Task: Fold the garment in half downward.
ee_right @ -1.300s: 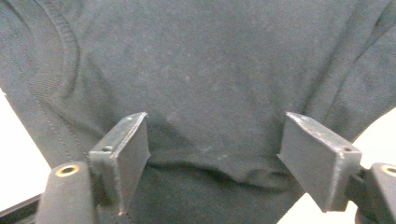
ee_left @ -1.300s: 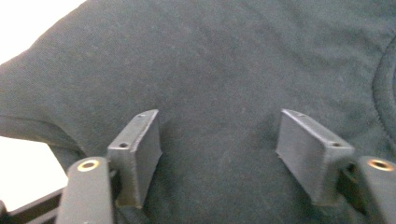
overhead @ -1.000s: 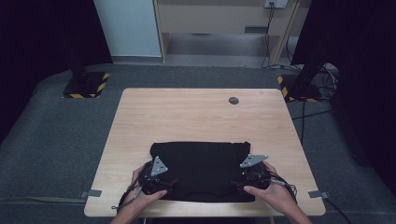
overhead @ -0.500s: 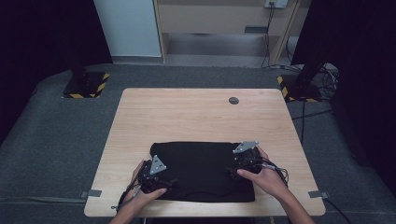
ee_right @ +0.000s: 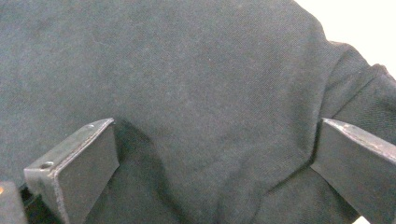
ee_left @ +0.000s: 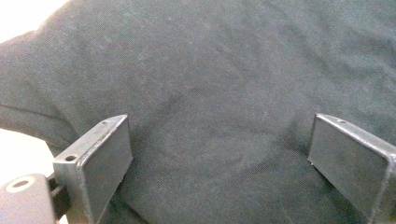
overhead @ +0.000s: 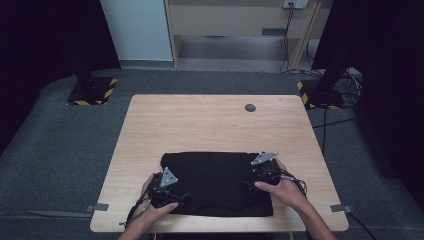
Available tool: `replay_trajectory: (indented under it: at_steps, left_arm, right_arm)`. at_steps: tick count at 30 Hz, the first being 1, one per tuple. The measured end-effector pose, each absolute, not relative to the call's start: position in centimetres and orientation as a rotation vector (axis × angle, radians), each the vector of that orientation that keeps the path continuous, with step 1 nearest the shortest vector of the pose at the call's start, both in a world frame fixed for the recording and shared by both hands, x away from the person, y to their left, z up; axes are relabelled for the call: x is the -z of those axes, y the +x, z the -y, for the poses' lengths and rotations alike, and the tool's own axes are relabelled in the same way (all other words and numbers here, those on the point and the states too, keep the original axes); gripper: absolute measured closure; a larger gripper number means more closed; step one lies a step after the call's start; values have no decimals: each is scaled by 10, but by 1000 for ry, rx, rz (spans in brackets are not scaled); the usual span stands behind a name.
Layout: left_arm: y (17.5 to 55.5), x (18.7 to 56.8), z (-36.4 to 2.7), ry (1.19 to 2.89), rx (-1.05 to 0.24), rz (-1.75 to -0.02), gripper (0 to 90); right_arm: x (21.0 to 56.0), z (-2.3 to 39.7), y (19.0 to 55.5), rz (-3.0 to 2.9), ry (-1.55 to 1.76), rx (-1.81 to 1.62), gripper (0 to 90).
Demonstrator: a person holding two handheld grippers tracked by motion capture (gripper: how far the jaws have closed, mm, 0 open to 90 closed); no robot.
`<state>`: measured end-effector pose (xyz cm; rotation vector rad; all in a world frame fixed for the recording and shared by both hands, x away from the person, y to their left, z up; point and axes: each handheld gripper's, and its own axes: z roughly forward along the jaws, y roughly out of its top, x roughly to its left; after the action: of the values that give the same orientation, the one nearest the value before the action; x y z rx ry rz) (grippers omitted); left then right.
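Right gripper [overhead: 252, 176] has shifted toward 12 o'clock; both it and left gripper [overhead: 172, 192] gape wide, empty, over flat black cloth [overhead: 215, 180].

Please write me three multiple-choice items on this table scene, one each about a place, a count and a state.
1. Where does the folded black cloth lie on the light wooden table?
A. the near edge
B. the far edge
C. the floor

2. How many small dark round discs are on the table?
A. none
B. one
C. three

3. How do the jaws of the left hand-held gripper stand?
A. shut on the cloth
B. wide apart over the cloth
C. shut on a cable

Answers: 1 A, the cloth lies by the person's hands; 2 B, a single disc lies near the far edge; 3 B, the left gripper view shows bare cloth between the jaws.
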<state>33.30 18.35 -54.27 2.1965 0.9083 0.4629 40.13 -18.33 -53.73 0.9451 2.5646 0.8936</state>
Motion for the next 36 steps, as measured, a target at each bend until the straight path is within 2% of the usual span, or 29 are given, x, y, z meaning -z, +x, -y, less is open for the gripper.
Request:
replay_trajectory:
  at_steps: [8,15,19,24,27,31,36]
  left_arm:
    - [336,543,-174,2204,-450,-934,0]
    - [345,542,-155,2224,-435,-926,0]
    - [344,542,-158,2227,-435,-920,0]
    - [338,540,-165,2228,-449,-921,29]
    - [336,540,-168,2236,-445,-909,28]
    - [335,540,-172,2247,-435,-901,28]
    - [333,542,-174,2232,-432,-893,25]
  right_arm:
    - [538,195,404,-2572,915,-911,7]
    - [538,214,407,-2563,972,-904,7]
    - [538,215,408,-2565,971,-903,6]
    - [532,209,409,-2563,950,-868,39]
    - [525,197,410,-2553,901,-886,31]
    - [533,183,418,-2577,883,-857,4]
    - [536,185,420,-2572,893,-887,5]
